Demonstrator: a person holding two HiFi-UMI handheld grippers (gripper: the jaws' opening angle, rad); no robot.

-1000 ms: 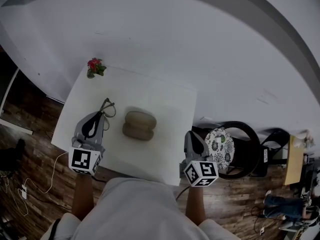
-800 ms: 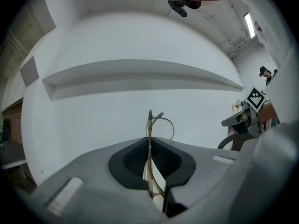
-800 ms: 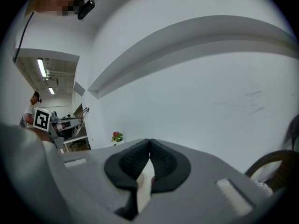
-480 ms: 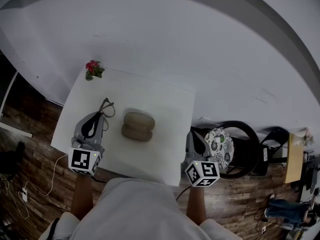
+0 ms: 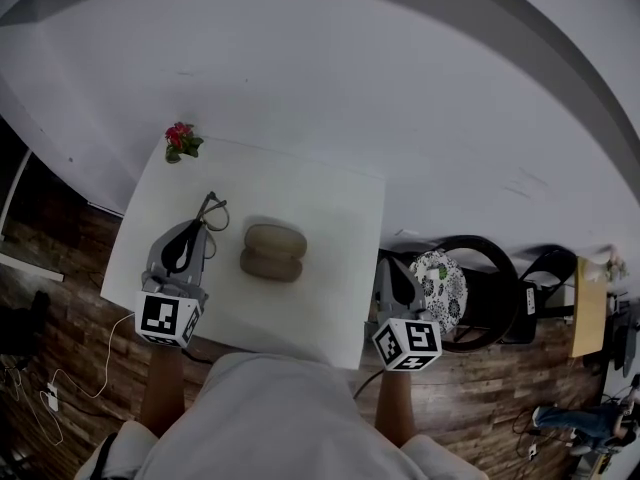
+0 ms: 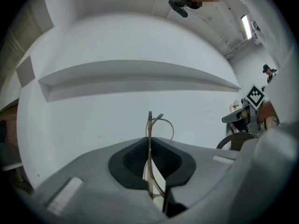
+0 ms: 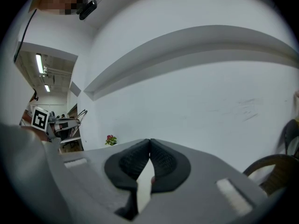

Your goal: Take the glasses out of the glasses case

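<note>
The glasses [image 5: 213, 211] hang pinched in the left gripper [image 5: 200, 231], at ten o'clock from the glasses case [image 5: 272, 252]. They have barely moved. The right gripper [image 5: 386, 265], pressed together and empty, has retreated at four o'clock, so removal looks complete.

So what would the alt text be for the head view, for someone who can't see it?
From above: a person at a white table holds glasses in the left gripper, just left of a brown glasses case. The right gripper is shut and empty at the table's right edge; red flowers sit at the far left corner.
</note>
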